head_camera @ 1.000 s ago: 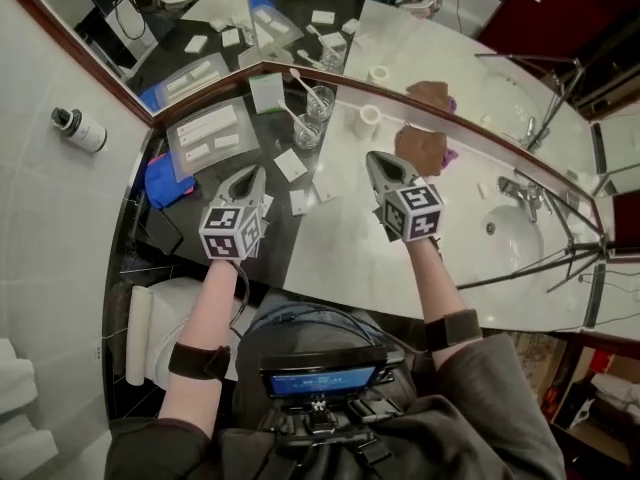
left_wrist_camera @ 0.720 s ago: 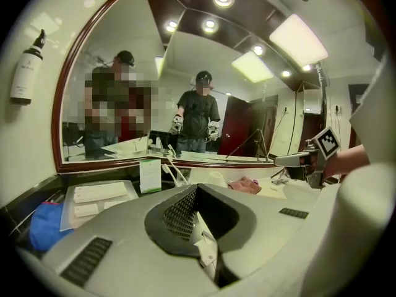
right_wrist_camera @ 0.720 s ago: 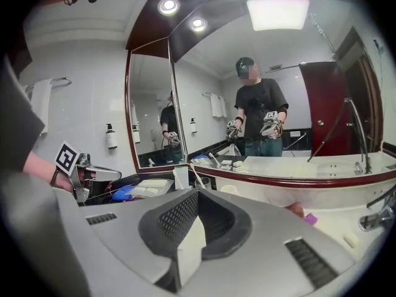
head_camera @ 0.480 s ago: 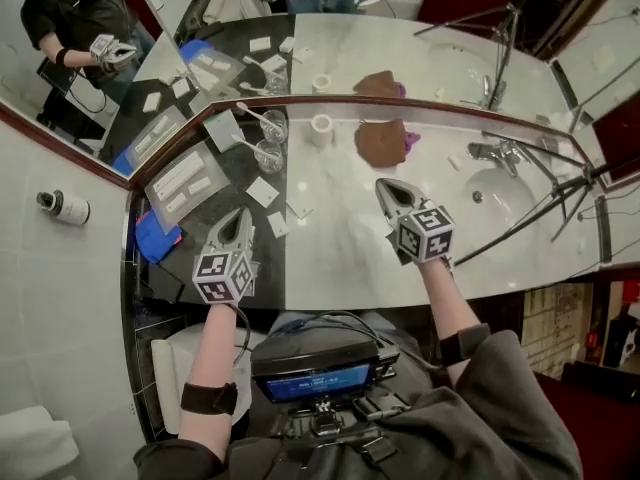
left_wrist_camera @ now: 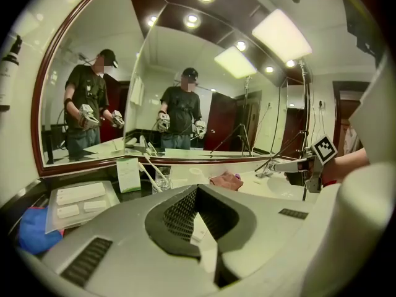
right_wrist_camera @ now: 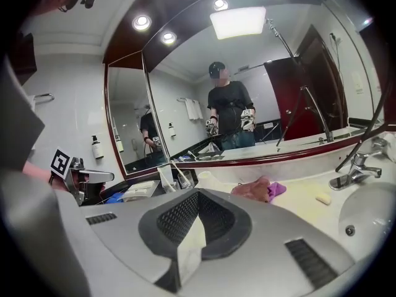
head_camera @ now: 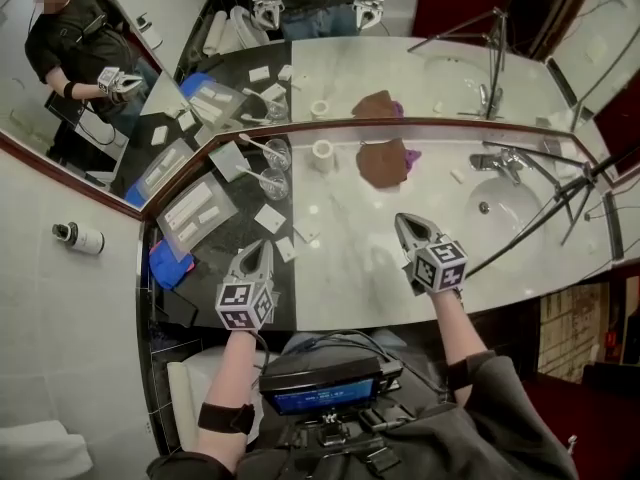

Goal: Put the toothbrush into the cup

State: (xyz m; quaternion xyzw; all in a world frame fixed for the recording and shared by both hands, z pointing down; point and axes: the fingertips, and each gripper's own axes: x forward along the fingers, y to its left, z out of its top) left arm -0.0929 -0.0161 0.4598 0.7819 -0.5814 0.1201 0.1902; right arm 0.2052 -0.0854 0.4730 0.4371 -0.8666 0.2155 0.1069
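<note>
Two clear glass cups stand at the back of the dark counter by the mirror, and a white toothbrush leans in the nearer one. The left gripper view shows a cup with a toothbrush far ahead. My left gripper hovers near the counter's front edge, well short of the cups, shut with nothing in it. My right gripper is over the pale marble to the right, also shut and empty. In each gripper view the jaws, left and right, meet with nothing between them.
A brown cloth on a purple one and a small white roll lie by the mirror. The sink and faucet are at right. A tray of white packets, a blue cloth and loose sachets lie left.
Both grippers have drawn back from the cups toward the counter's front edge, and the right one has also shifted right. Both stay shut and empty.
</note>
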